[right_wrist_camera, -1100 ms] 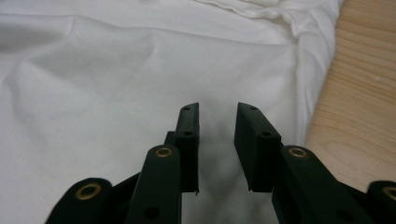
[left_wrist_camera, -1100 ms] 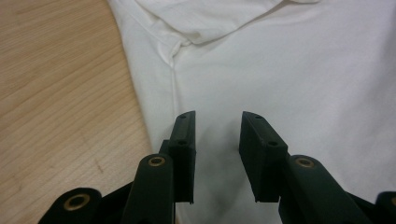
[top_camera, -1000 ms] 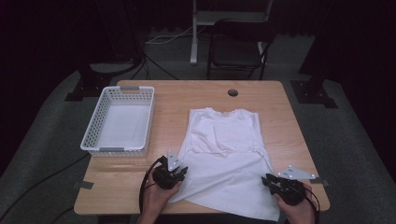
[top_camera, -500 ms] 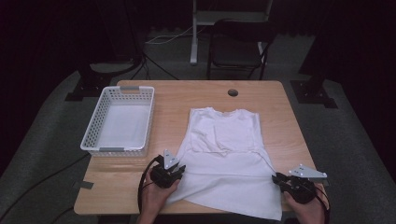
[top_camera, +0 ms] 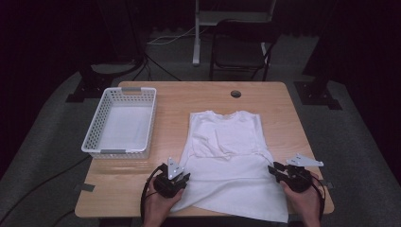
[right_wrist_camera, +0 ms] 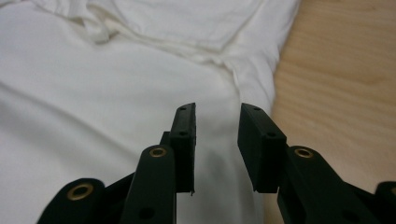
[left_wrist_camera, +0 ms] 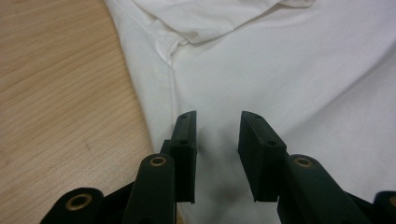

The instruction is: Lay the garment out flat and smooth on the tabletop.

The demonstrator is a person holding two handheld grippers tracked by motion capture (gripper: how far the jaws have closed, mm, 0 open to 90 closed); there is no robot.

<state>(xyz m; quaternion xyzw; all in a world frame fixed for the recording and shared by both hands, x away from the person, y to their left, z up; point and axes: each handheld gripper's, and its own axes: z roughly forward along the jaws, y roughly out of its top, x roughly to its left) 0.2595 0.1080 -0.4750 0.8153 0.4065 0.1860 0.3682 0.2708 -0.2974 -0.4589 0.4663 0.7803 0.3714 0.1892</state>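
White cotton sleeveless shirt (top_camera: 227, 163) lies flat on the light wooden table (top_camera: 189, 97), neck at the far end and hem toward me at the near edge, spread smooth so that I can take it by both sides at once. A white plastic mesh basket (top_camera: 120, 122) waits empty at the far left, well apart from the cloth, probably where the shirt should end up.

My left gripper (left_wrist_camera: 217, 135) sits over the shirt's left side seam near the hem, jaws parted by a narrow gap with nothing pinched between them. My right gripper (right_wrist_camera: 216, 133) hovers over the right edge of the shirt, just inside where cloth meets wood; its jaws have just been opening, and the pads hold nothing, the fabric lying loose beneath them.
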